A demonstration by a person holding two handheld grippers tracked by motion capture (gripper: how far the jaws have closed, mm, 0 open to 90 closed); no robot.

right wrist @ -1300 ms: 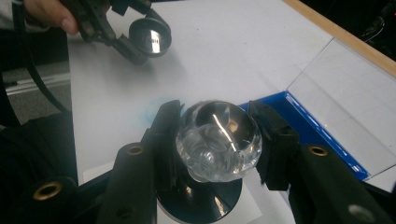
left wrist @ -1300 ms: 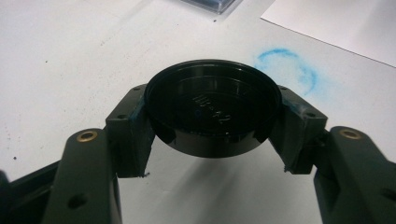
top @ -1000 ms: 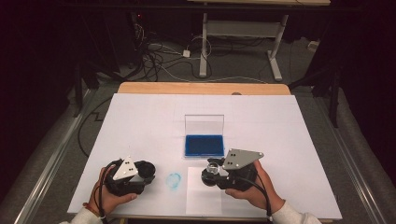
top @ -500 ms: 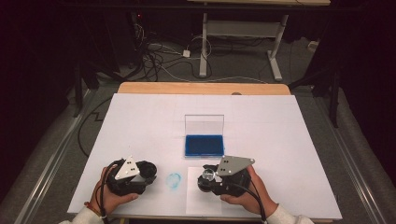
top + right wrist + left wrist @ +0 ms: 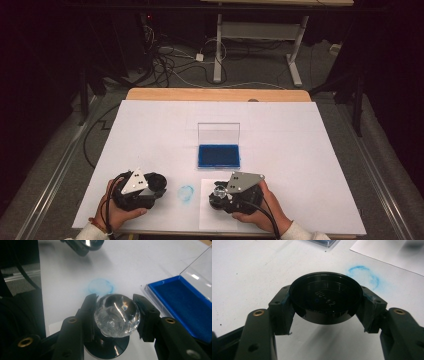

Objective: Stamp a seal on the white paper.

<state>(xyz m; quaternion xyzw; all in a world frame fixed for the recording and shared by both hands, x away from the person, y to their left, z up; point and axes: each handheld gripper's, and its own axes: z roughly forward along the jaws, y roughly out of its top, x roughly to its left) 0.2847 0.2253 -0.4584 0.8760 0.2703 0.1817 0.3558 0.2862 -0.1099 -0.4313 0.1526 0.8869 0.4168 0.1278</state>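
Inventory, largest item first; clock directions read on the high view, twelve o'clock being the far edge.

1. Surface (image 5: pixel 300 150): white sheet over a wooden top, filling the middle of the view.

2. Ink pad (image 5: pixel 218 155): shallow blue tray at centre, its clear lid (image 5: pixel 218 133) standing upright at its twelve o'clock side.

3. Paper sheet (image 5: pixel 207 220): plain white, at six o'clock of the pad, lying under the right hand's work.

4. Left gripper (image 5: pixel 150 189): at seven o'clock. Fingers (image 5: pixel 283 308) closed on a black round cap (image 5: pixel 325 298), pads pressing its rim from both sides, held just above the surface.

5. Right gripper (image 5: pixel 216 196): at six o'clock, over the paper. Fingers (image 5: pixel 147 315) closed on the stamp (image 5: pixel 116 315), pinching its clear knob from both sides.

6. Stamp: a clear faceted knob, like cut glass or acrylic, on a black round base seated low over the paper. Judged light, rigid, and slick on the polished facets; likely to twist or pop out of a loose pinch. Best held across the knob's widest girth, as now, and pressed straight down. The inked face would smear if dragged.

7. Blue ring mark (image 5: pixel 185 192): a faint smudged circle on the surface, between the two grippers.
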